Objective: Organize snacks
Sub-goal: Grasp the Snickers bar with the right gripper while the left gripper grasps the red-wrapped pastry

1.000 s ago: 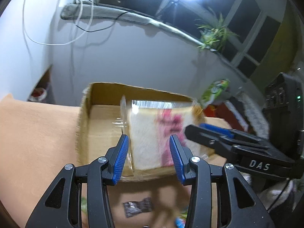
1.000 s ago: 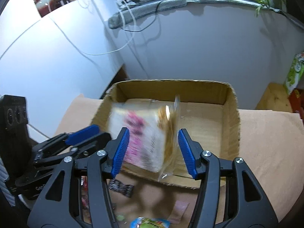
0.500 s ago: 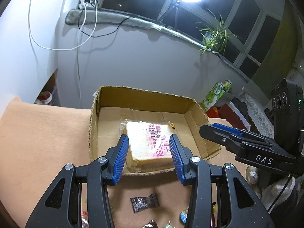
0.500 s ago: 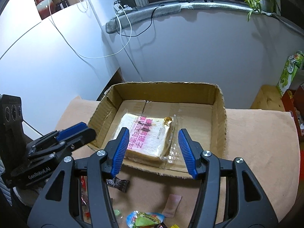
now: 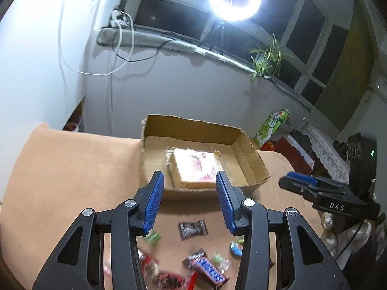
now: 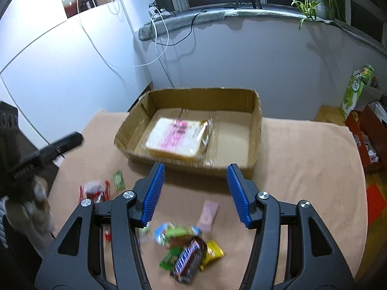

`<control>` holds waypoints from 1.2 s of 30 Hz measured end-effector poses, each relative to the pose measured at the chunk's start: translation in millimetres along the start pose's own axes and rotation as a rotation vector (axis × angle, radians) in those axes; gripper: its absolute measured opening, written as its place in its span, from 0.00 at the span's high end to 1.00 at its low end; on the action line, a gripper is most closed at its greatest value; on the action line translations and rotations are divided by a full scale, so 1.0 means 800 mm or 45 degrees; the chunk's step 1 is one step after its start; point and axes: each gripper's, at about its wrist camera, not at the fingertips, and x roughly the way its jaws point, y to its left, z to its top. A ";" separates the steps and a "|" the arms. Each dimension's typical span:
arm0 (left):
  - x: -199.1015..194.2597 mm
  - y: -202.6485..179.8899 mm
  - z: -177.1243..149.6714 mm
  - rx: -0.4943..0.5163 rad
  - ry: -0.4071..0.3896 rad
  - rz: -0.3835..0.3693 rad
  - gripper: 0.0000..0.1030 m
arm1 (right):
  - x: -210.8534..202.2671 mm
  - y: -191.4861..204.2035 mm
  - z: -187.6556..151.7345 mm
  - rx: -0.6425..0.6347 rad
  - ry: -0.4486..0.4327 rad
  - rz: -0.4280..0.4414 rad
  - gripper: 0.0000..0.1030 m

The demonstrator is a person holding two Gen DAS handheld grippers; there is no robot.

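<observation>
A wrapped bread slice pack (image 5: 196, 166) with pink print lies flat in the open cardboard box (image 5: 251, 152); it also shows in the right wrist view (image 6: 177, 137) inside the box (image 6: 256, 135). My left gripper (image 5: 189, 201) is open and empty, held above the table in front of the box. My right gripper (image 6: 194, 192) is open and empty, also in front of the box. Loose snacks lie below: a Snickers bar (image 5: 209, 269), a dark wrapper (image 5: 192, 228), a Snickers bar in the right wrist view (image 6: 187, 257), a pink packet (image 6: 208, 215).
An orange cloth covers the table (image 6: 302, 164). A red-wrapped snack (image 6: 94, 189) and a green packet (image 6: 118, 179) lie at the left. A green carton (image 6: 355, 87) and red boxes stand off the table to the right. A white wall is behind the box.
The bread pack dropped flat into the box. Both grippers have drawn back and up from the box, so more of the loose snacks on the cloth shows.
</observation>
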 end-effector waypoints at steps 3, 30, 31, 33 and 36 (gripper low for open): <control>-0.021 0.012 -0.012 -0.022 -0.015 0.012 0.59 | -0.011 -0.002 -0.025 0.012 0.008 0.010 0.45; -0.004 0.040 -0.143 -0.237 0.331 -0.002 0.51 | 0.053 0.106 -0.126 -0.124 0.302 0.261 0.55; -0.001 0.041 -0.142 -0.243 0.328 0.006 0.51 | 0.057 0.106 -0.126 -0.123 0.309 0.263 0.55; 0.001 0.043 -0.139 -0.254 0.322 0.017 0.49 | 0.063 0.107 -0.127 -0.123 0.323 0.259 0.56; 0.005 0.046 -0.135 -0.268 0.312 0.027 0.49 | 0.070 0.109 -0.130 -0.131 0.340 0.251 0.56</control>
